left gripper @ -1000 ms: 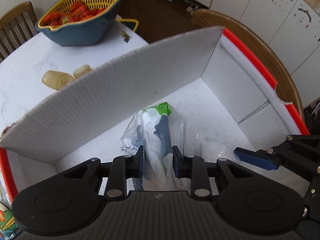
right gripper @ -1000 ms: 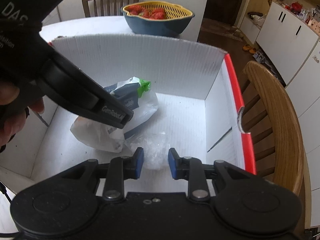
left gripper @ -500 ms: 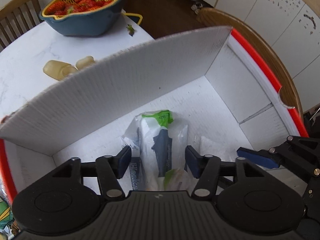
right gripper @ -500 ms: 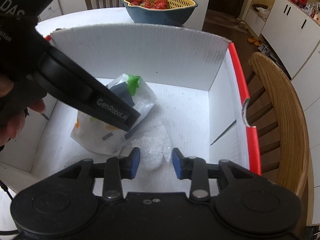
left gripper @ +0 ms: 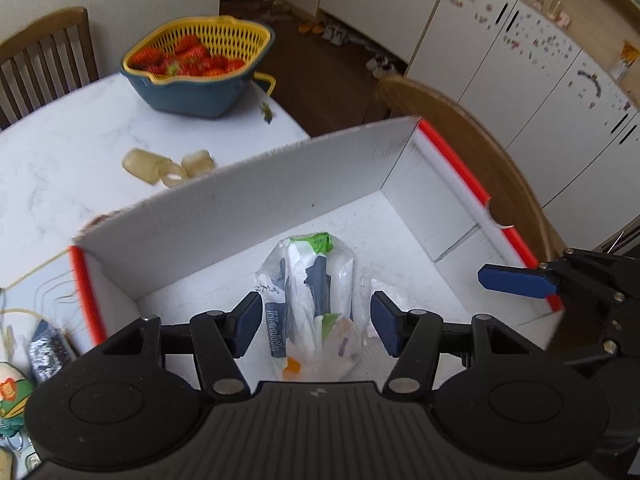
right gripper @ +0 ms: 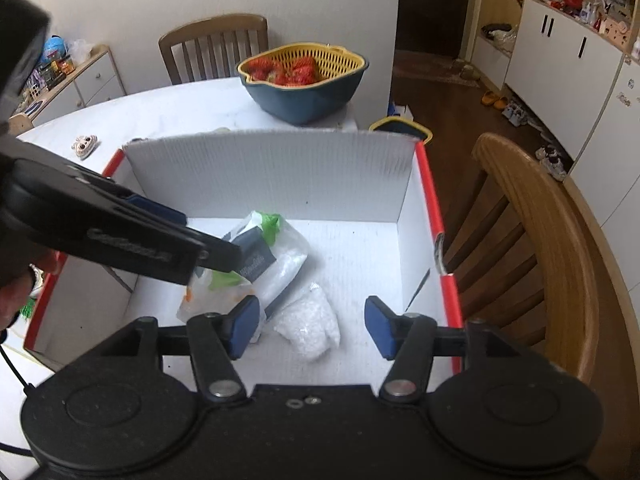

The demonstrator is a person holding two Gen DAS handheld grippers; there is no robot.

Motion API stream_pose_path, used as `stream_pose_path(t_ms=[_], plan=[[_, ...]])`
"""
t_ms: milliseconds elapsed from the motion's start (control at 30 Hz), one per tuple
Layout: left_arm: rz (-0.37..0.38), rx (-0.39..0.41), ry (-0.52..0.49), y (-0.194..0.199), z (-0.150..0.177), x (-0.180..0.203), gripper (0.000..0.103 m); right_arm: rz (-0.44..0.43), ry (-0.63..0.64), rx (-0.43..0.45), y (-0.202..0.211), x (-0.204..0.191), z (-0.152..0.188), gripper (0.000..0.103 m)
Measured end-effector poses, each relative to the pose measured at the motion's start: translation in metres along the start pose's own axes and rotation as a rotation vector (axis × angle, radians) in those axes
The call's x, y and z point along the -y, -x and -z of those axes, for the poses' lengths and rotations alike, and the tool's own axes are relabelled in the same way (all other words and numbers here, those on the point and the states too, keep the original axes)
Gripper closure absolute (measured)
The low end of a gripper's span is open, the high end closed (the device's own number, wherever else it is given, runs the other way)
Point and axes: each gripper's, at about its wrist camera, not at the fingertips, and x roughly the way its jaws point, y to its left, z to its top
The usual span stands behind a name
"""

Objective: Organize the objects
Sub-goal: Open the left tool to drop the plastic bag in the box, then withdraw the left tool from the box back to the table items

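Note:
A white corrugated box with red edges (left gripper: 280, 192) (right gripper: 272, 176) stands on the table. On its floor lies a clear plastic bag of blue, white and green packets (left gripper: 316, 300) (right gripper: 256, 268). Beside it lies a small clear bag of white bits (right gripper: 308, 320). My left gripper (left gripper: 316, 326) hovers above the packet bag, open, its pads clear of the plastic. My right gripper (right gripper: 312, 328) hangs over the small bag with its jaws opening, nothing pressed between them. In the right wrist view the left gripper's arm hides part of the packet bag.
A blue bowl with a yellow strainer of strawberries (left gripper: 196, 64) (right gripper: 304, 76) sits at the table's far side. Pale small containers (left gripper: 164, 164) lie behind the box. Wooden chairs (right gripper: 532, 240) (left gripper: 44, 56) stand to the right and behind. Snack packets (left gripper: 24, 368) lie left of the box.
Both grippers let go of their bags, spread their jaws and rose out of the box. The two bags now rest on the box floor.

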Motion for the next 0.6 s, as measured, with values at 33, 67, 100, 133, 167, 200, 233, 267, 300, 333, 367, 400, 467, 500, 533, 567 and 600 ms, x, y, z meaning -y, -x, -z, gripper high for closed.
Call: stream_pose_path(t_ms=[33,67,100,133,167,200,233,267,300,333,367,400,467,500,533,567,600], plan=[[0.004,0.016,-0.005,0.007,0.002,0.0,0.044,-0.001,-0.005,0.008,0.005,-0.002,-0.001,0.045],[0.006,0.031,-0.008,0.014,0.003,0.0,0.044,-0.005,-0.011,0.017,0.01,-0.003,-0.001,0.045],[0.012,0.048,-0.009,0.021,0.004,-0.001,0.044,-0.008,-0.015,0.026,0.014,-0.005,-0.001,0.044],[0.016,0.062,-0.011,0.028,0.006,-0.003,0.044,-0.01,-0.018,0.036,0.018,-0.006,-0.001,0.043],[0.017,0.075,-0.012,0.035,0.008,-0.004,0.044,-0.01,-0.022,0.046,0.023,-0.008,-0.002,0.041],[0.019,0.091,-0.014,0.042,0.01,-0.005,0.044,-0.011,-0.024,0.056,0.027,-0.01,-0.002,0.04],[0.021,0.105,-0.018,0.048,0.012,-0.007,0.044,-0.011,-0.025,0.065,0.031,-0.013,-0.002,0.04],[0.02,0.116,-0.024,0.054,0.014,-0.008,0.044,-0.007,-0.027,0.075,0.035,-0.016,-0.002,0.039],[0.019,0.13,-0.029,0.061,0.017,-0.01,0.044,-0.005,-0.031,0.084,0.039,-0.018,-0.002,0.038],[0.021,0.144,-0.034,0.067,0.02,-0.012,0.042,-0.008,-0.037,0.093,0.043,-0.021,-0.002,0.035],[0.024,0.157,-0.038,0.074,0.023,-0.015,0.037,-0.011,-0.044,0.101,0.047,-0.024,-0.001,0.033],[0.028,0.172,-0.042,0.08,0.026,-0.017,0.036,-0.014,-0.049,0.109,0.051,-0.027,-0.001,0.032],[0.027,0.195,-0.051,0.094,0.033,-0.023,0.034,-0.013,-0.054,0.126,0.057,-0.034,0.001,0.028],[0.024,0.205,-0.058,0.1,0.037,-0.025,0.034,-0.013,-0.055,0.133,0.06,-0.039,0.002,0.027],[0.022,0.216,-0.067,0.106,0.041,-0.027,0.032,-0.015,-0.055,0.139,0.063,-0.043,0.003,0.026],[0.021,0.225,-0.075,0.112,0.044,-0.029,0.03,-0.016,-0.055,0.147,0.066,-0.047,0.005,0.026],[0.021,0.236,-0.08,0.118,0.048,-0.032,0.03,-0.016,-0.055,0.155,0.07,-0.051,0.006,0.026]])
